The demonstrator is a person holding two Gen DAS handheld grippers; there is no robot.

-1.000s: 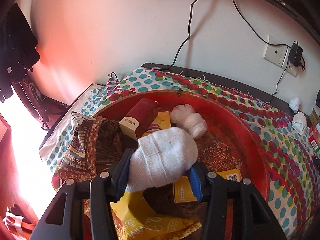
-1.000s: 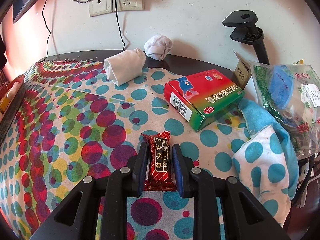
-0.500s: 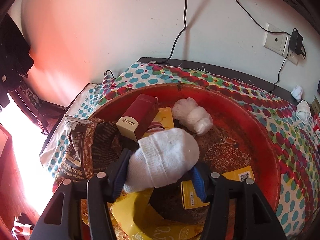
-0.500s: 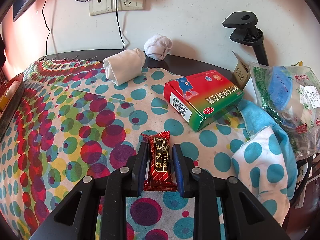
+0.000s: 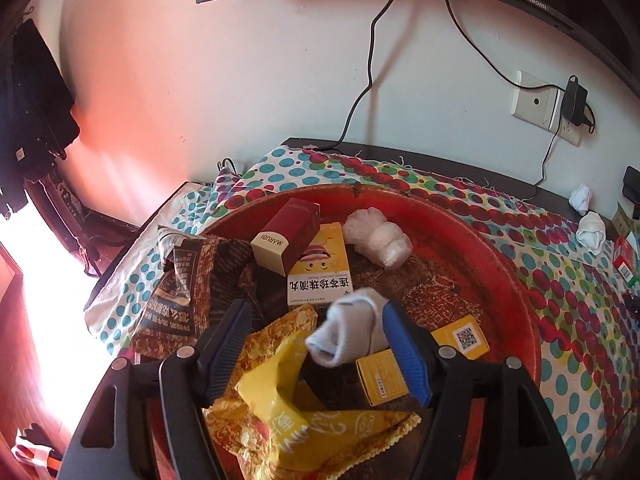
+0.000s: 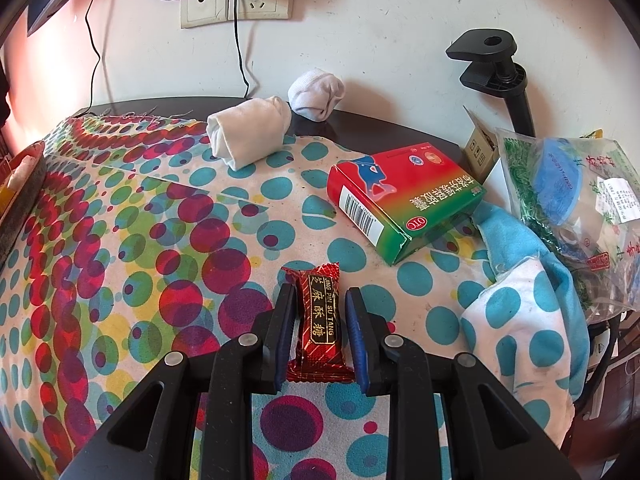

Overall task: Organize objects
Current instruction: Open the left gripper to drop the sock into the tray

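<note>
Saw the right gripper (image 6: 319, 294) low over the dotted cloth (image 6: 140, 240), fingers narrowly apart, 1 on each side of the candy bar (image 6: 319, 316). Could not confirm pad contact, so judged it not yet clamped. Noted the bar lying flat between the jaws, long axis near to far in line with the fingers, crimped far end just past the fingertips. Judged a straight close enough for the pick, with no turn of the wrist needed.

Farther right, noted the red-and-green box (image 6: 404, 208). Farther still, by the wall, saw 2 rolled white socks (image 6: 248, 136).

Saw the left gripper (image 5: 316, 312) spread wide above the red basin (image 5: 516, 300), holding nothing. Noted the white sock roll (image 5: 348, 332) inside the basin, against the right blue pad and well apart from the left one, resting over a yellow box (image 5: 384, 376). Read its long axis as near-left to far-right, rolled end facing near-left.
</note>
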